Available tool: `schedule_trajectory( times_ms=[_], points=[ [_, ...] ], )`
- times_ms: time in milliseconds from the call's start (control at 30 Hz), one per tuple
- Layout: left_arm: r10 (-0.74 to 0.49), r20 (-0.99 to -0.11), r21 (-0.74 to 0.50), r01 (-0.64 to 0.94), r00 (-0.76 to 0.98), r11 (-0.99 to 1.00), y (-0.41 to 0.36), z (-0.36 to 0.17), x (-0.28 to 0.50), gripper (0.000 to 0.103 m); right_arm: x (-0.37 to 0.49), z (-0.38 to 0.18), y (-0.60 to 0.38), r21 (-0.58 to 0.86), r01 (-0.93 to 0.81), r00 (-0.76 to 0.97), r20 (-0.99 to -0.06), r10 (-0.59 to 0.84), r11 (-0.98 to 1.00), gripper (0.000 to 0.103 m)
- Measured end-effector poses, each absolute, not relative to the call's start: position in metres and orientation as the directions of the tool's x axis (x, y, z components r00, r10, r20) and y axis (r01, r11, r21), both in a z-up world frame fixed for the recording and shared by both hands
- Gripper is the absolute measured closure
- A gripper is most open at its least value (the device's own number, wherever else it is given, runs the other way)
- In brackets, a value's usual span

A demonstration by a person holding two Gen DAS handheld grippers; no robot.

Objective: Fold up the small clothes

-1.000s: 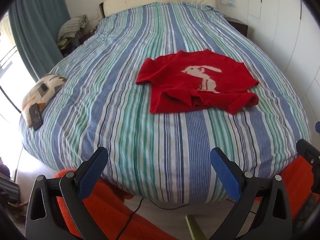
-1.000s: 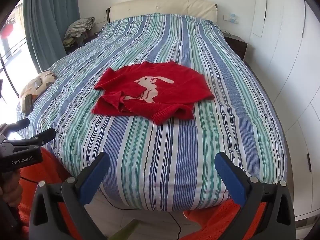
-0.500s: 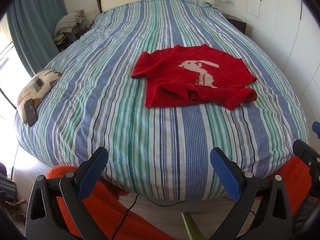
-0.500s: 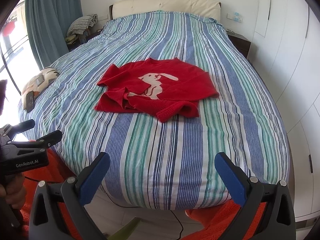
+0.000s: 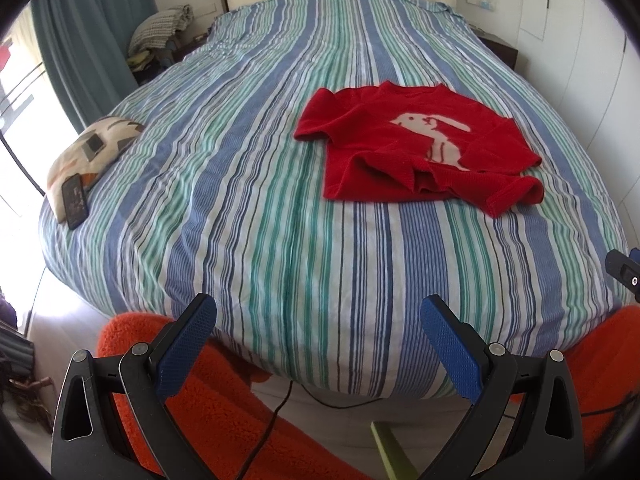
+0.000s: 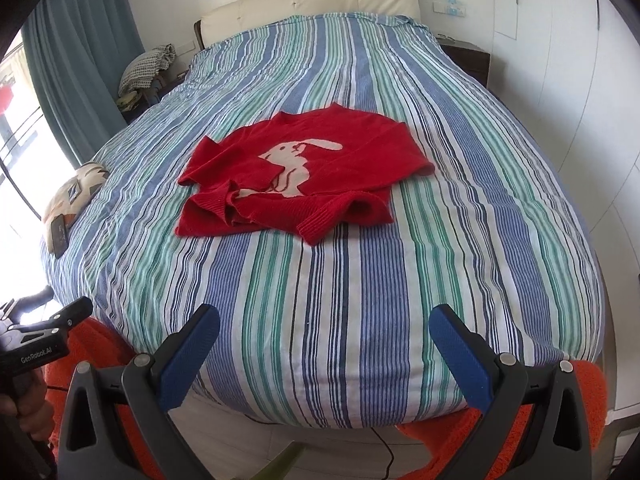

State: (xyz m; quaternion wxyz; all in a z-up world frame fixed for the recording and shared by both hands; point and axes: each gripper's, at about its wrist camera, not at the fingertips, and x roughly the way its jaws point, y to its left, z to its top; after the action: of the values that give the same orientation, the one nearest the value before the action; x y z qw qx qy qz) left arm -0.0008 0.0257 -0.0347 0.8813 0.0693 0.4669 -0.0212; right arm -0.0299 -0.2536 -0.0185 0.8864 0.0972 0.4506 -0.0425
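A small red sweater with a pale rabbit on it lies rumpled on the striped bedspread, with its near hem bunched up. It also shows in the right wrist view. My left gripper is open and empty, held off the foot of the bed, well short of the sweater. My right gripper is open and empty too, at the foot edge of the bed, with the sweater ahead and slightly left. The left gripper's body shows at the left edge of the right wrist view.
A patterned cushion with a dark phone on it lies at the bed's left edge. An orange rug and a black cable are on the floor below. A curtain hangs left; white wardrobes stand right.
Both grippers have moved closer to the bed and slightly left; the sweater now appears larger and further right in the left wrist view. Both stay open.
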Motion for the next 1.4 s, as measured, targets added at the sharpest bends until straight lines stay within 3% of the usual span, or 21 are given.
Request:
schedule_trajectory(
  times_ms=[367, 567, 733, 767, 833, 867, 933, 1067, 1267, 1333, 1367, 1400],
  points=[
    [-0.018, -0.842, 0.076, 0.151, 0.539, 0.986, 0.011, -0.042, 0.004, 0.001, -0.024, -0.031, -0.238, 0.176, 0.166, 0.573, -0.818, 0.050, 0.970, 0.000],
    [-0.011, -0.856, 0.073, 0.141, 0.517, 0.987, 0.014, -0.050, 0.006, 0.001, 0.036, -0.082, -0.254, 0.311, 0.207, 0.601, -0.789, 0.130, 0.928, 0.000],
    [0.028, -0.856, 0.095, 0.105, 0.516, 0.990, 0.025, -0.054, 0.002, 0.001, 0.102, -0.145, -0.288, 0.528, 0.353, 0.621, -0.750, 0.228, 0.772, 0.001],
    [0.036, -0.859, 0.098, 0.094, 0.511, 0.991, 0.029, -0.056, 0.002, 0.001, 0.109, -0.157, -0.295, 0.562, 0.385, 0.630, -0.740, 0.237, 0.732, 0.008],
    [0.059, -0.864, 0.108, 0.070, 0.500, 0.992, 0.037, -0.062, 0.004, 0.001, 0.112, -0.171, -0.306, 0.609, 0.405, 0.656, -0.713, 0.248, 0.682, 0.041],
    [0.072, -0.867, 0.115, 0.058, 0.493, 0.992, 0.042, -0.065, 0.004, 0.001, 0.111, -0.172, -0.309, 0.625, 0.388, 0.656, -0.704, 0.273, 0.678, 0.070],
    [0.096, -0.868, 0.130, 0.036, 0.487, 0.991, 0.050, -0.070, 0.004, 0.001, 0.098, -0.161, -0.311, 0.657, 0.327, 0.654, -0.676, 0.340, 0.679, 0.094],
    [0.114, -0.877, 0.133, 0.007, 0.466, 0.991, 0.066, -0.084, 0.006, 0.001, 0.040, -0.121, -0.315, 0.682, 0.173, 0.607, -0.642, 0.469, 0.710, 0.094],
    [0.029, -0.899, 0.060, 0.056, 0.437, 0.997, 0.056, -0.100, 0.023, 0.001, -0.018, -0.143, -0.335, 0.543, 0.287, 0.503, -0.787, 0.358, 0.789, 0.094],
    [-0.044, -0.902, -0.013, 0.075, 0.429, 0.997, 0.052, -0.102, 0.035, 0.001, -0.022, -0.156, -0.343, 0.489, 0.362, 0.495, -0.822, 0.281, 0.793, 0.082],
    [-0.085, -0.904, -0.056, 0.081, 0.419, 0.995, 0.051, -0.102, 0.044, 0.001, -0.023, -0.160, -0.346, 0.484, 0.388, 0.497, -0.827, 0.264, 0.784, 0.065],
    [-0.131, -0.903, -0.108, 0.078, 0.409, 0.991, 0.050, -0.103, 0.052, 0.001, -0.023, -0.162, -0.349, 0.497, 0.397, 0.505, -0.820, 0.268, 0.772, 0.060]
  ],
)
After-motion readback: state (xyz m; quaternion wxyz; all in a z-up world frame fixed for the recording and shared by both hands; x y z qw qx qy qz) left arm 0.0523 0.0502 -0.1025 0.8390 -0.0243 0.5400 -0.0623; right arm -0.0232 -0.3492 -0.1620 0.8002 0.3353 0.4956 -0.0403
